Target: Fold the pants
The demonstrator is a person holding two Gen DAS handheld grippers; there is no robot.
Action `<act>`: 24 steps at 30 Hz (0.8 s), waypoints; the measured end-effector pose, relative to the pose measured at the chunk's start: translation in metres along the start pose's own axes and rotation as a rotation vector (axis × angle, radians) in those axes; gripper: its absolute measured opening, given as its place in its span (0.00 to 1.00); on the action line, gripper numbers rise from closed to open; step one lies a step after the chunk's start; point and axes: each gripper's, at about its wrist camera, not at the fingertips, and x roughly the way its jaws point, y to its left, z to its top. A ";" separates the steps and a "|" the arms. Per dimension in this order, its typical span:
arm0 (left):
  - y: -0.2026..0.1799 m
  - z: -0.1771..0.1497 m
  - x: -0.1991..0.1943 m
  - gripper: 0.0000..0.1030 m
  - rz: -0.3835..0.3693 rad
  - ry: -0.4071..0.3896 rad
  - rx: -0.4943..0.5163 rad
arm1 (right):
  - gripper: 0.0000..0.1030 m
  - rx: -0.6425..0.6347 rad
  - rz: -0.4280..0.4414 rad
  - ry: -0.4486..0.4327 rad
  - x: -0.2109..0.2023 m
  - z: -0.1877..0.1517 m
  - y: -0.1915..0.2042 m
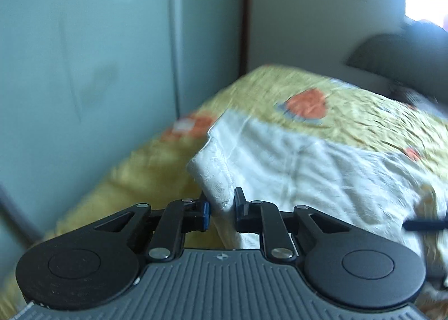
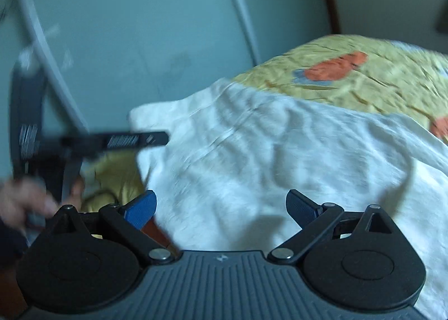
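**Left hand-held gripper pinched a corner of the pants while the right stood open over the cloth**

The left hand-held gripper (image 1: pixel 221 209) had its jaws drawn in on a thick, hemmed corner of the white pants (image 1: pixel 294 168), the cloth rising out from between the two fingers. The right hand-held gripper (image 2: pixel 221 208) had its jaws spread wide, blue pads showing, and gripped nothing; it hovered just above the wrinkled white fabric. In the right wrist view the left hand-held gripper appeared side-on at the left edge of the cloth, with the person's hand (image 2: pixel 25 202) around its handle, though blur hid the detail there.

The pants lay spread on the bed, over a yellow bedspread (image 1: pixel 350 107) with orange patches, their far edge reaching toward a pale green wall (image 1: pixel 84 53). Both views were smeared, which suggested motion.

The step in hand looked like the first fold: one corner was taken, the matching one not yet. The next move probably called for the right hand-held gripper to come down on the near edge of the pants and close on it, so both corners could be lifted and carried across together. The thick hem should hold well; the thin body cloth might slip or bunch
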 end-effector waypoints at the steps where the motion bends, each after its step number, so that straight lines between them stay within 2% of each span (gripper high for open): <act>1: -0.012 -0.001 -0.007 0.17 0.000 -0.041 0.065 | 0.97 0.075 0.023 -0.012 -0.005 0.006 -0.014; 3: -0.033 -0.004 -0.015 0.16 -0.005 -0.095 0.170 | 0.97 0.193 0.056 -0.033 -0.011 0.016 -0.034; 5: -0.050 -0.011 -0.016 0.15 0.003 -0.125 0.252 | 0.97 0.255 0.076 -0.048 -0.012 0.023 -0.045; 7: -0.065 -0.021 -0.019 0.14 0.016 -0.152 0.334 | 0.97 0.275 0.094 -0.060 -0.013 0.028 -0.048; 10: -0.083 -0.038 -0.026 0.14 0.026 -0.204 0.452 | 0.97 0.295 0.132 -0.033 -0.008 0.034 -0.052; 16: -0.109 -0.071 -0.031 0.14 0.071 -0.289 0.677 | 0.97 0.245 0.161 0.026 0.017 0.053 -0.034; 19: -0.120 -0.081 -0.031 0.14 0.074 -0.313 0.738 | 0.97 0.200 0.182 0.059 0.031 0.063 -0.019; 22: -0.128 -0.089 -0.037 0.14 0.062 -0.343 0.786 | 0.97 0.171 0.146 0.099 0.050 0.071 -0.008; 24: -0.132 -0.094 -0.040 0.14 0.057 -0.358 0.810 | 0.97 0.179 0.154 0.141 0.065 0.072 -0.006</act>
